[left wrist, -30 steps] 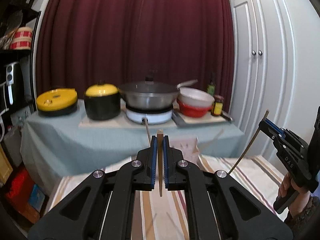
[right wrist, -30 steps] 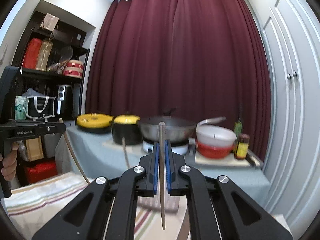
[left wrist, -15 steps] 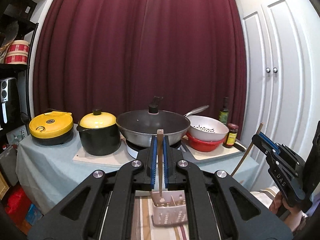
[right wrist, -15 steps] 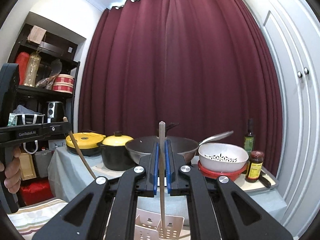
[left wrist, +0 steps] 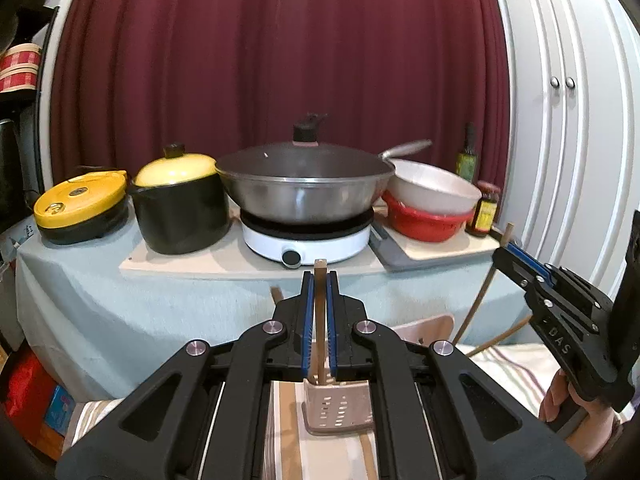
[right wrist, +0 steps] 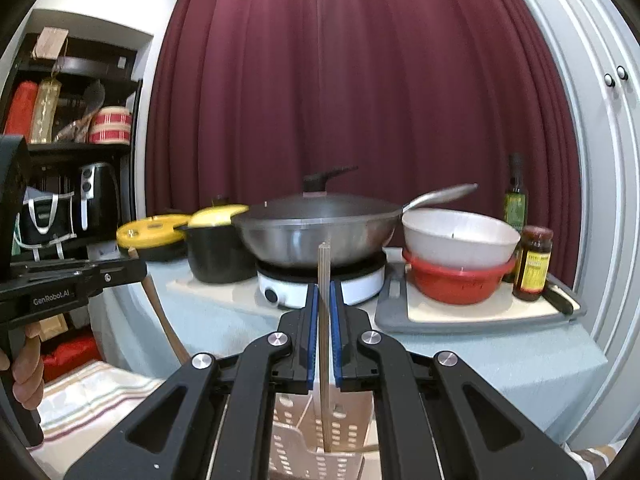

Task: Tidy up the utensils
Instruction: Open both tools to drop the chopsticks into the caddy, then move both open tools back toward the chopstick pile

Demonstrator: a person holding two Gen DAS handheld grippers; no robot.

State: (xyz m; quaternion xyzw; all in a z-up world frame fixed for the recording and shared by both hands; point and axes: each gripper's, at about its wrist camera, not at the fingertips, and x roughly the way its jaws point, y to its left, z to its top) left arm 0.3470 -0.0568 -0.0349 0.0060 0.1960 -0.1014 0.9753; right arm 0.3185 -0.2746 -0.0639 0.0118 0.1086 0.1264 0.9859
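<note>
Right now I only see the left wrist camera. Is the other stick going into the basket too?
Observer: Yes. In the right wrist view the right gripper is shut on the right chopstick, and the stick's lower end sits down inside the perforated holder.
Operator: Can you see who is holding my gripper?
Observer: Only a hand. It wraps the handle of the left gripper at the left edge, and the left chopstick slants down below its tip.
</note>
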